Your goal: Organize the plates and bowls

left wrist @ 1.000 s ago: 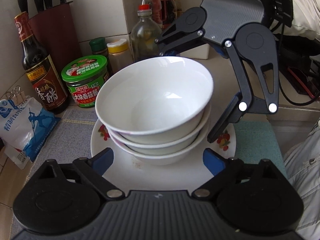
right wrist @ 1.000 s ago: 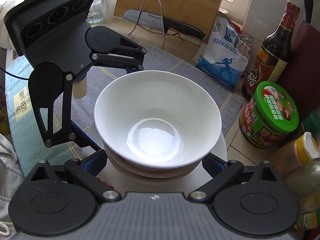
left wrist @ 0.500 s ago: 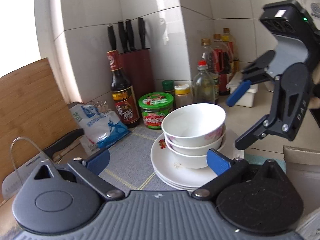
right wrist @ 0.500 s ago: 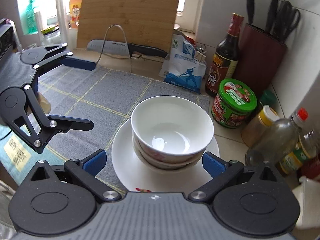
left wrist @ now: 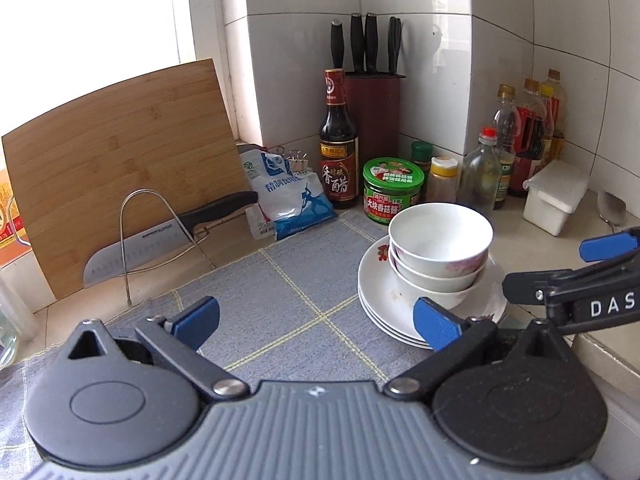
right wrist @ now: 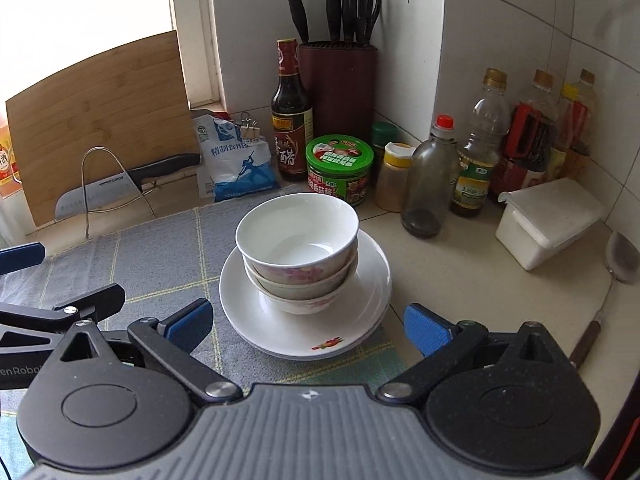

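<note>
Both claws, left claw (left wrist: 316, 318) and right claw (right wrist: 308, 326), spread and empty, have been drawn back from the stacked bowls (right wrist: 297, 254), apparently organized on the plates (right wrist: 360, 320).

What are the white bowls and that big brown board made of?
The bowls look like glazed ceramic: glossy white, with printed pink flowers. The board looks like bamboo or wood: tan, matte, with long grain strips. The pictures can't settle which.

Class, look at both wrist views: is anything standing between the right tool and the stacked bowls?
Nothing visible does. The right tool hangs open just short of the plates, and the stacked bowls sit straight ahead on them. The green-lidded jar stands behind the stack.
</note>
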Demonstrator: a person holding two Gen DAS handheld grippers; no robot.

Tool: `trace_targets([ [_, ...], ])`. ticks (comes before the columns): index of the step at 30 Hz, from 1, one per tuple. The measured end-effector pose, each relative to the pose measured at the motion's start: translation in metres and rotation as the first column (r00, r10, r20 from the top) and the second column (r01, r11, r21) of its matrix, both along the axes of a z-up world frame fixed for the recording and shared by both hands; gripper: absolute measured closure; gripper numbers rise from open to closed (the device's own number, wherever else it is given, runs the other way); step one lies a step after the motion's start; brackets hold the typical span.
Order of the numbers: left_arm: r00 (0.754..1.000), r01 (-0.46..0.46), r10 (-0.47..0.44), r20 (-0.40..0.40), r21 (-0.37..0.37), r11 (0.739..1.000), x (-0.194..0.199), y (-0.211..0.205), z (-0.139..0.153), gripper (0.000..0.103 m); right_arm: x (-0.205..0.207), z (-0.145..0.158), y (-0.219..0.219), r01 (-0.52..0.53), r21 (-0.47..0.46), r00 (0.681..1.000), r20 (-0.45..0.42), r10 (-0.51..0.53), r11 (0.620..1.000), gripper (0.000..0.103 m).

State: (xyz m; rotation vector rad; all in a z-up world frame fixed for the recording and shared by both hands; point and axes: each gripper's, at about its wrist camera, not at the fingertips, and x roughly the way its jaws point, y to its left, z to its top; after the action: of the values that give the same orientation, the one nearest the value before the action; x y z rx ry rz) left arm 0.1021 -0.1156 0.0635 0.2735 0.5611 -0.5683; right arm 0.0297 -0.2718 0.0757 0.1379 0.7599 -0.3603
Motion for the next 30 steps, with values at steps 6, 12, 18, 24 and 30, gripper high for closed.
trace_targets([
  [6,1.0,-0.009,0.009,0.003,0.004,1.0,-0.01,0.005,0.011,0.001,-0.014,0.011,0.013,0.035,-0.039,0.999,0.022,-0.034,0.999,0.0],
  [12,0.999,-0.045,0.045,-0.003,0.008,0.999,-0.011,0.007,0.014,0.001,-0.015,0.017,0.02,0.029,-0.046,0.999,0.036,-0.027,0.999,0.0],
  [18,0.997,-0.071,0.071,-0.002,0.009,0.997,-0.011,0.009,0.015,0.001,-0.013,0.019,0.024,0.015,-0.059,0.999,0.045,-0.012,0.998,0.0],
  [24,0.997,-0.082,0.082,-0.008,0.009,0.997,-0.01,0.009,0.016,0.001,-0.011,0.019,0.023,0.009,-0.053,0.999,0.047,-0.007,0.999,0.0],
  [30,0.996,-0.084,0.084,-0.015,0.011,0.996,-0.009,0.008,0.015,0.001,-0.01,0.019,0.022,0.018,-0.052,0.999,0.052,-0.016,0.998,0.0],
])
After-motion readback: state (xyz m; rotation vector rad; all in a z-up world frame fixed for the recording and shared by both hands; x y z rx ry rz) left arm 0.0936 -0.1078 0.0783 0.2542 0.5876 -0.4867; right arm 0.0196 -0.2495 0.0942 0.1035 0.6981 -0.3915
